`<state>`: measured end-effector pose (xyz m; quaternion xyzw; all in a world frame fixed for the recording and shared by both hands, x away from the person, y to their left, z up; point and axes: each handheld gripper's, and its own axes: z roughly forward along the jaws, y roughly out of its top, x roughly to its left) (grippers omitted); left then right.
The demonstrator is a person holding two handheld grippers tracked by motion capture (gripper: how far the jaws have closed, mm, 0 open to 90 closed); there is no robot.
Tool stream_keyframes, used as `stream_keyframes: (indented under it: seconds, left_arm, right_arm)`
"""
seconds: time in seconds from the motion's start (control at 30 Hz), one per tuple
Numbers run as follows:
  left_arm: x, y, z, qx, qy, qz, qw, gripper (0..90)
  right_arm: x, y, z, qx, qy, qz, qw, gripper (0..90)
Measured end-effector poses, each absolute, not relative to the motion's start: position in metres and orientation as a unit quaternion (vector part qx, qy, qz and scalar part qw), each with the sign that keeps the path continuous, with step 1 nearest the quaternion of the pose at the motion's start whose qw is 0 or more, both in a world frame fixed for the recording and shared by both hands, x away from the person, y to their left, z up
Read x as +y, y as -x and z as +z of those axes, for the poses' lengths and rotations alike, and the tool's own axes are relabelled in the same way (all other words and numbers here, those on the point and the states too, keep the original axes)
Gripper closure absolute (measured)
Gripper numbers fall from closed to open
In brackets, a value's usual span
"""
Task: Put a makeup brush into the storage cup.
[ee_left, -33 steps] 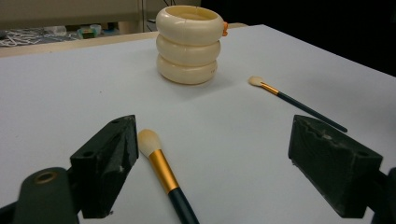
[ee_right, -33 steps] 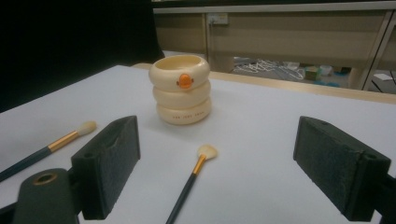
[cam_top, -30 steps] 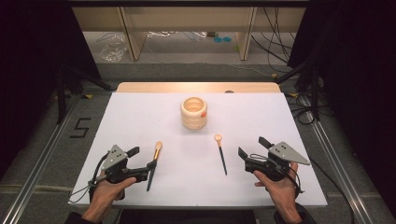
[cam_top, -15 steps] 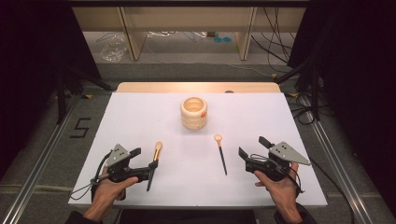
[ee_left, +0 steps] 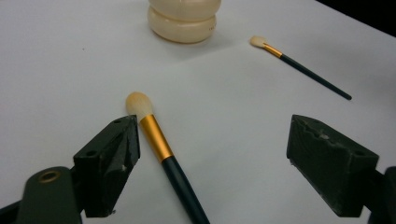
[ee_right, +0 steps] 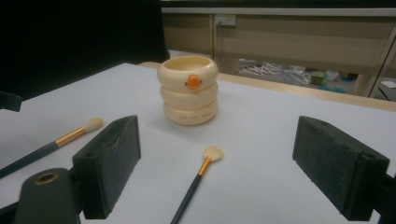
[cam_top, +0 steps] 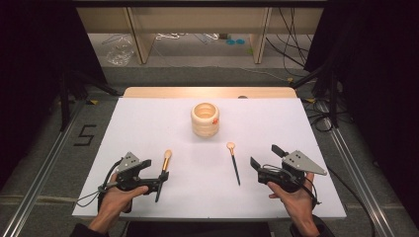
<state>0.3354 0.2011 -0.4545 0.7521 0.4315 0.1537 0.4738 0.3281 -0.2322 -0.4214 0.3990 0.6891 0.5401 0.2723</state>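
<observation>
Two makeup brushes lie lengthwise; the left gripper, jaws spread, straddles the nearer brush at lower left.

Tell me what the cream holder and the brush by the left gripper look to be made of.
Holder: probably glazed ceramic or glossy plastic, judging by soft highlights on its cream stacked rings. Brush: pale, soft-looking bristles, a shiny gold band that looks metallic, and a smooth dark green handle, lacquered wood or plastic.

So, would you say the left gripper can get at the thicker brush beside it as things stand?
Probably yes. The left gripper is open, and the thick brush lies flat between its jaws, close beside one of them, with nothing over it. The cup and the thin brush lie well clear.
</observation>
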Motion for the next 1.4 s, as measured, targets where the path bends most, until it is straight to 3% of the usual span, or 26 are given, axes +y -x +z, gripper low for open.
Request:
stream_keyframes:
  seconds: [0.57,0.97,1.4]
  left_arm:
    - [0.198,-0.364,-0.457,0.423,-0.821,0.124,0.363,30.2]
    - [0.188,-0.376,-0.462,0.434,-0.828,0.106,0.339,35.9]
    - [0.186,-0.387,-0.467,0.422,-0.849,0.075,0.309,49.9]
  right_arm:
    - [-0.23,-0.328,-0.422,0.694,-0.392,0.539,0.271,17.7]
    - [-0.229,-0.329,-0.423,0.696,-0.387,0.542,0.266,20.0]
    - [-0.229,-0.329,-0.422,0.699,-0.387,0.543,0.26,20.7]
